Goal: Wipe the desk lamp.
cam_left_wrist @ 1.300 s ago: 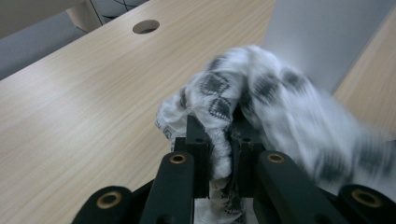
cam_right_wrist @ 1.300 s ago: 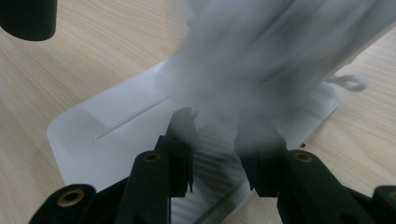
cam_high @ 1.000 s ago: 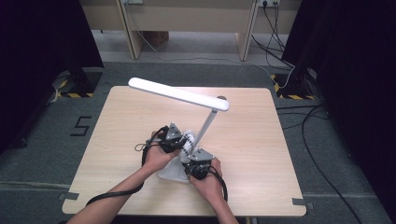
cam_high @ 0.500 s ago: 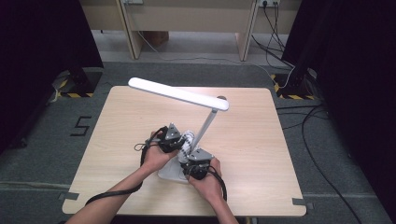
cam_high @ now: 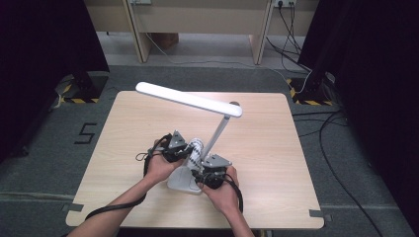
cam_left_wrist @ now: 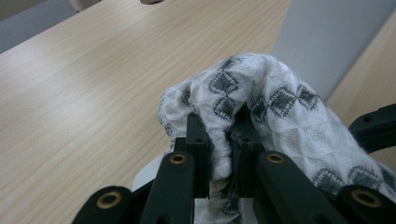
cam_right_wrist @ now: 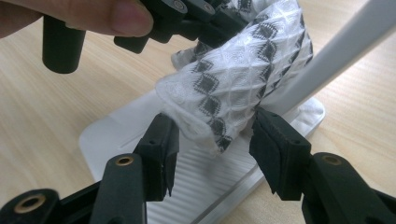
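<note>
A white cloth with black diamonds (cam_left_wrist: 280,102) is bunched over the base of a white desk lamp (cam_high: 179,182). My left gripper (cam_left_wrist: 219,135) is shut on a fold of this cloth (cam_high: 196,149), and in the high view it (cam_high: 184,150) sits just left of the lamp's stem (cam_high: 217,133). My right gripper (cam_right_wrist: 212,135) hovers over the ribbed base (cam_right_wrist: 121,135). Its jaws have just been opening, and the cloth's loose end (cam_right_wrist: 238,70) hangs between them unpressed. In the high view the right gripper (cam_high: 204,170) is at the base's near side.
The lamp's long head (cam_high: 188,98) reaches out to the left above the table (cam_high: 276,148). Its slanted stem (cam_right_wrist: 336,51) passes close to my right jaw. Cables trail from both grippers toward the near table edge. The left hand's thumb (cam_right_wrist: 126,16) is near the cloth.
</note>
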